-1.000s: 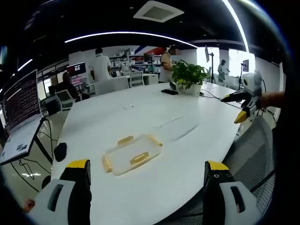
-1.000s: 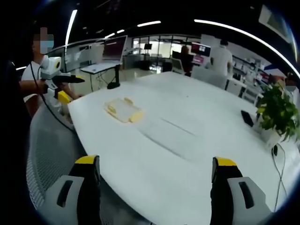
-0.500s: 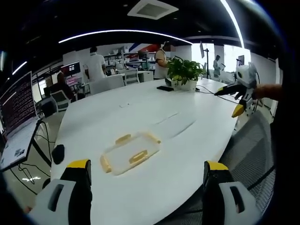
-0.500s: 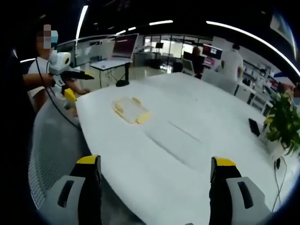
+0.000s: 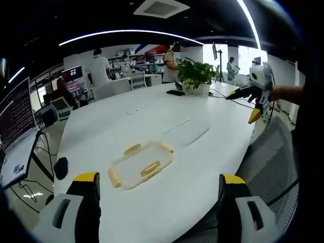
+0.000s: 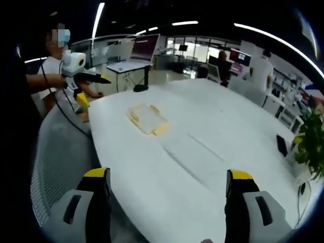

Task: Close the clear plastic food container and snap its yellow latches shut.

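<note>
Yellow-tipped jaws of left tool (image 5: pixel 157 185) stand wide apart, grasping nothing; right tool (image 6: pixel 167 181) likewise spread and empty. Both tools hang off worktop (image 5: pixel 167 111) edge, well apart from clear container (image 5: pixel 142 165), which lies flat near left tool's side of worktop, yellow latches (image 5: pixel 150 169) around rim. Lid appears on; latch state too small to tell, so snapping judged not yet begun. Wide bare worktop around container; mesh chair (image 5: pixel 273 167) crowds near edge.
</note>
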Tool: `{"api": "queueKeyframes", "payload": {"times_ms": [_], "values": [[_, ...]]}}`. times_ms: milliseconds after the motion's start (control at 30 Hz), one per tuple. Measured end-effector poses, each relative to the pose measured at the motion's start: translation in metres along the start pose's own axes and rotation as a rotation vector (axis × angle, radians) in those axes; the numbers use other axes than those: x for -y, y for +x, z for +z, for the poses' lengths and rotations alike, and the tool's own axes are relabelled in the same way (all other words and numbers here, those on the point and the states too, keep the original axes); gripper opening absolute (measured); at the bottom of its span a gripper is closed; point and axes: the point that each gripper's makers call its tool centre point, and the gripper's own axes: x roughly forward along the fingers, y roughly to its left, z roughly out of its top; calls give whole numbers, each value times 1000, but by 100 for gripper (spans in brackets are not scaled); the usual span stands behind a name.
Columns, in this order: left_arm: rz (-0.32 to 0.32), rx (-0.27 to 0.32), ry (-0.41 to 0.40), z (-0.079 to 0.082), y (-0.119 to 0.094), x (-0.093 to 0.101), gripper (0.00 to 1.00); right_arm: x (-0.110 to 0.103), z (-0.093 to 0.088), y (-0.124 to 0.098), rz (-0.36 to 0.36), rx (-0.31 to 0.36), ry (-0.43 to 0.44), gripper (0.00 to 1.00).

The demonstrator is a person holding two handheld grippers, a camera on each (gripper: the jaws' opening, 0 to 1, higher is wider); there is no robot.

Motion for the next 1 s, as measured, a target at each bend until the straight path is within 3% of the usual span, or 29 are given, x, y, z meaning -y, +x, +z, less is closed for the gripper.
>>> {"api": "queueKeyframes", "payload": {"times_ms": [567, 1000], "values": [[-9, -11, -7, -3, 10, -8, 93, 4, 13, 22, 64, -5, -46, 91], [-41, -58, 15, -14, 20, -15, 92, 5, 21, 43, 118, -16, -86, 91]]}}
